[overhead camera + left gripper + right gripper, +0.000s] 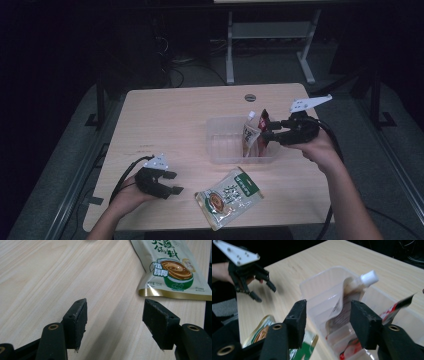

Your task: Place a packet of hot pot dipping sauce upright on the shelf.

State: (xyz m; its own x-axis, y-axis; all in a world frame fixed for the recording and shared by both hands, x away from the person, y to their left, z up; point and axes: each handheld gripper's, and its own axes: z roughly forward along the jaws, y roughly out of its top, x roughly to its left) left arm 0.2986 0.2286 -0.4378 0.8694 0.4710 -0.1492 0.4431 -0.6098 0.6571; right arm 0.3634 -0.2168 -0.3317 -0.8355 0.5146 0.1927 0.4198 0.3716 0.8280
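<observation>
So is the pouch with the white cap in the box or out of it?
In. The spouted pouch stands leaning inside the clear plastic box, its white cap poking above the rim.

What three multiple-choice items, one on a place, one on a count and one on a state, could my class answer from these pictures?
1. Where does the green sauce packet lie?
A. Inside the clear plastic bin
B. Flat on the table, in front of the bin
C. Between the left tool's jaws

2. How many pouches stand in the clear plastic bin?
A. Two
B. Four
C. None

3. How do the left tool's jaws stand?
A. Clamped on a pouch
C. Apart, with nothing between them
B. Shut tight together

Answers:
1 B: the high view shows it flat on the table, nearer the person than the bin.
2 A: a white-capped spout pouch and a red and black pouch stand there.
3 C: the left gripper view shows bare wood in the gap.
</observation>
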